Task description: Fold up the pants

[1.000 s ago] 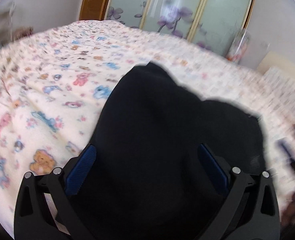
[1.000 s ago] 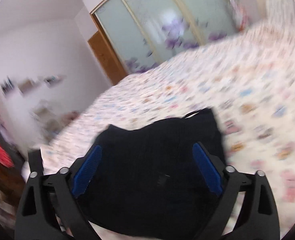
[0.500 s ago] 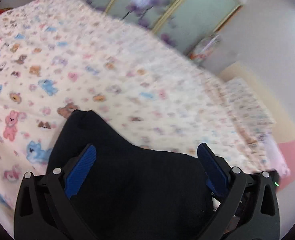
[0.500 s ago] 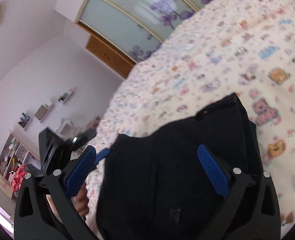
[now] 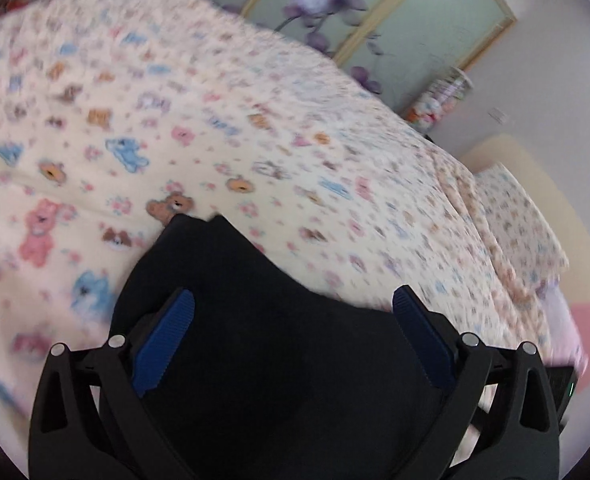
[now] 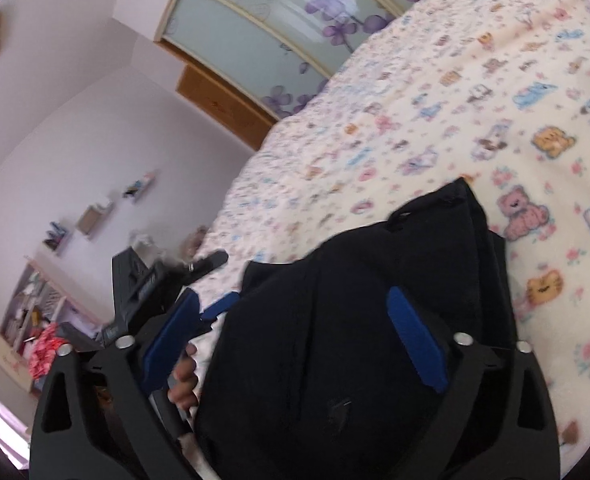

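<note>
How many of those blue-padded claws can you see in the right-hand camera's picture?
2. The right claw fills the foreground, spread over the black pants. The left claw sits at the pants' left edge, gripped by a hand; only part of it shows.

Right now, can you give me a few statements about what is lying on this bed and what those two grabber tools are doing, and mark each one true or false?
1. The pants are black. True.
2. The bedspread is plain white. False: it is cream, printed with little bears and other animals.
3. The left gripper has its fingers spread apart. True.
4. The right gripper is clamped shut on the cloth. False: its blue pads stand wide apart.
5. The wardrobe doors carry purple flowers. True.
6. The pants hang off the edge of the bed. False: they lie on it in a bundle.
</note>
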Demonstrator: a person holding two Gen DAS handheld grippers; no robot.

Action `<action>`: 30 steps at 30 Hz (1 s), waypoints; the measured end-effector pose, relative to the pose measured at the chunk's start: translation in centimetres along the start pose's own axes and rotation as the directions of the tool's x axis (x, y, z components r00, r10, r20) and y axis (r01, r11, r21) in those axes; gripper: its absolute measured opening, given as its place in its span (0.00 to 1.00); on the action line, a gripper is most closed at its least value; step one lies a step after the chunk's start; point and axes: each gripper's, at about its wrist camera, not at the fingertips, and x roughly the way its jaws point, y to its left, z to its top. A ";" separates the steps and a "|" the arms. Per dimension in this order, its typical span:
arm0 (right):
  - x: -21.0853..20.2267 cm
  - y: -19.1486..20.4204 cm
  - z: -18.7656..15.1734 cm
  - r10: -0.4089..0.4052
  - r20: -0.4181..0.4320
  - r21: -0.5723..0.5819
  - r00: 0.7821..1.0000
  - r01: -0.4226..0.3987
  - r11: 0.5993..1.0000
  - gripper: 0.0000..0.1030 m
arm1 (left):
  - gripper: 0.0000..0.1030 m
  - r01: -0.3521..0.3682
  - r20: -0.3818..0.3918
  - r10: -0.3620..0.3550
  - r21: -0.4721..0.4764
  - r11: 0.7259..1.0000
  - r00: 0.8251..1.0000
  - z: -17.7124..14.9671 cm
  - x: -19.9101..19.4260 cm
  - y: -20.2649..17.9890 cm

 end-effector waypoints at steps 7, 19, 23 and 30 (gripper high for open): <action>-3.2 3.2 -2.5 0.066 -0.068 -0.031 0.995 -0.068 0.997 0.96 | 0.98 -0.031 -0.004 0.032 0.181 0.983 0.999 -8.1 -6.3 -3.1; -2.7 2.6 -8.3 -0.122 -0.145 -0.121 0.982 0.105 0.987 0.98 | 0.98 -0.309 0.085 0.300 0.390 0.868 0.950 -14.4 -3.9 -3.3; -2.8 2.3 -8.3 -0.084 -0.138 -0.126 0.987 0.066 0.990 0.99 | 0.98 -0.310 0.096 0.296 0.379 0.872 0.950 -14.3 -3.9 -2.9; -2.6 3.0 -8.7 -0.092 -0.114 -0.195 0.989 0.069 0.978 0.99 | 0.98 -0.315 0.114 0.294 0.380 0.869 0.949 -14.7 -4.1 -3.0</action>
